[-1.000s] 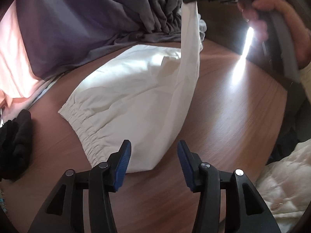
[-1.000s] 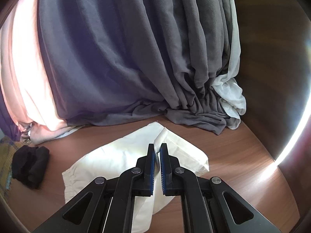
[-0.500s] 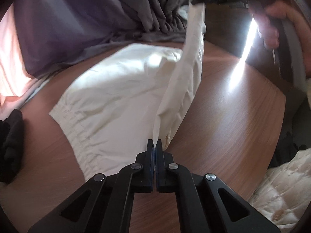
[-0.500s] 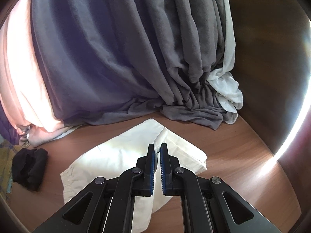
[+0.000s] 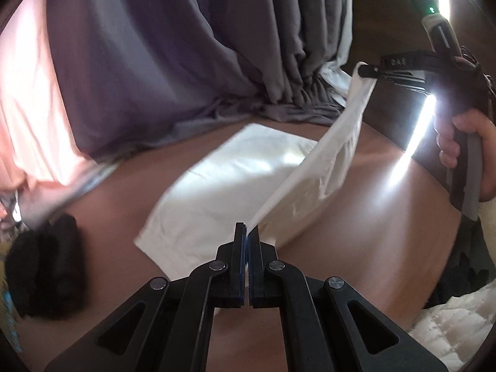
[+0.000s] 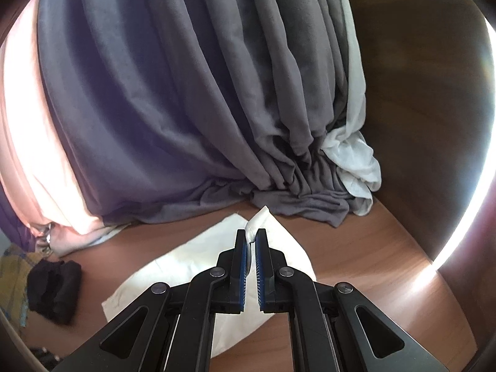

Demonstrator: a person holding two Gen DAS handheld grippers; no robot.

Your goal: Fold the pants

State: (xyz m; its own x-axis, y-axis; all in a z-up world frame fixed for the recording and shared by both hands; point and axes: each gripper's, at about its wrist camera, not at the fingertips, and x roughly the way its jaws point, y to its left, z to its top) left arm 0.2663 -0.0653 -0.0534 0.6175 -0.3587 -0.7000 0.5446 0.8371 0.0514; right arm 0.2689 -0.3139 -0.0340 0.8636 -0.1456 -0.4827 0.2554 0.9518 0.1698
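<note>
White pants (image 5: 217,192) lie partly flat on a brown wooden table (image 5: 356,248). My left gripper (image 5: 248,229) is shut on a near corner of the cloth, and a strip of it rises taut from there up to the right. At the strip's far end my right gripper (image 5: 367,71), held by a hand (image 5: 465,142), is shut on the other corner. In the right wrist view the right gripper (image 6: 251,235) pinches a white fold, with the rest of the pants (image 6: 192,263) spread on the table below it.
A grey curtain (image 6: 186,93) and a pink one (image 5: 28,99) bunch on the table's far side, with a white cloth (image 6: 356,161) beside them. A black bundle (image 5: 46,263) lies at the left. Quilted white fabric (image 5: 458,325) sits at the near right edge.
My left gripper shut on the near edge of the pants and rose with it, lifting the cloth off the table. The right gripper stayed shut on its corner and rose slightly.
</note>
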